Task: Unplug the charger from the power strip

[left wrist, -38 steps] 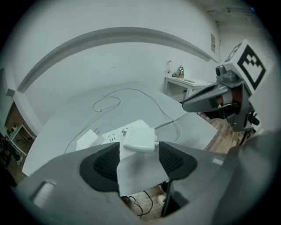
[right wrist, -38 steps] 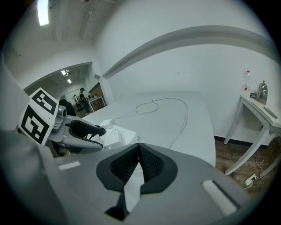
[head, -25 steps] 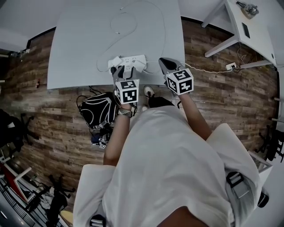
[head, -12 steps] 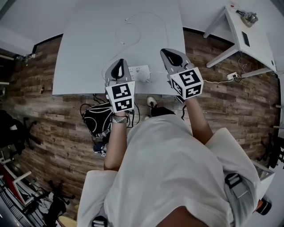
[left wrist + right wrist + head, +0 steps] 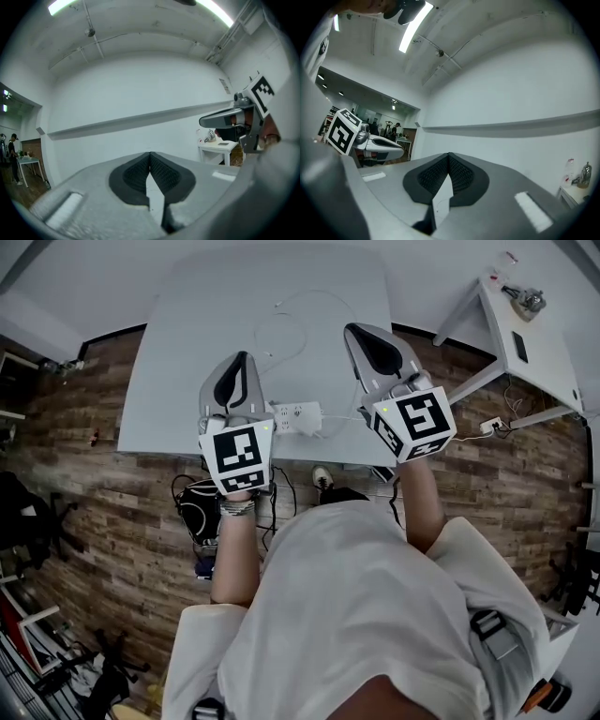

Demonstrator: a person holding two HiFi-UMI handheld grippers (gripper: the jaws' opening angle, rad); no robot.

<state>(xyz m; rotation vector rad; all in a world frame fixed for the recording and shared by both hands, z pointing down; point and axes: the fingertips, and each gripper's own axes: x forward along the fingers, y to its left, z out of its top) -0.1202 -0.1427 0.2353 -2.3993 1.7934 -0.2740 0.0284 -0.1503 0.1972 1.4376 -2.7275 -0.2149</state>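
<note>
Over the white table (image 5: 178, 371), head view: both hands are raised, and both tools point level, away from the person and side by side.

- Left claw (image 5: 150, 161): pads pressed together along their whole length, nothing between them. Only a bare white wall lies beyond.
- Right claw (image 5: 449, 164): pads together too, also empty. Same wall ahead, and the other tool shows at the left edge of the right gripper view.
- Power strip (image 5: 292, 415): flat on the table near its front edge, between and below the two tools, touched by neither.
- Charger (image 5: 317, 420): reads as a small white block at the strip's right end, touching it. Whether its pins sit in a socket cannot be made out at this size.
- Thin white cable (image 5: 281, 334): loose loop farther back on the table, well clear of both claws.
- Black bag (image 5: 195, 502): on the wooden floor (image 5: 103, 493) under the table's front edge.
</note>
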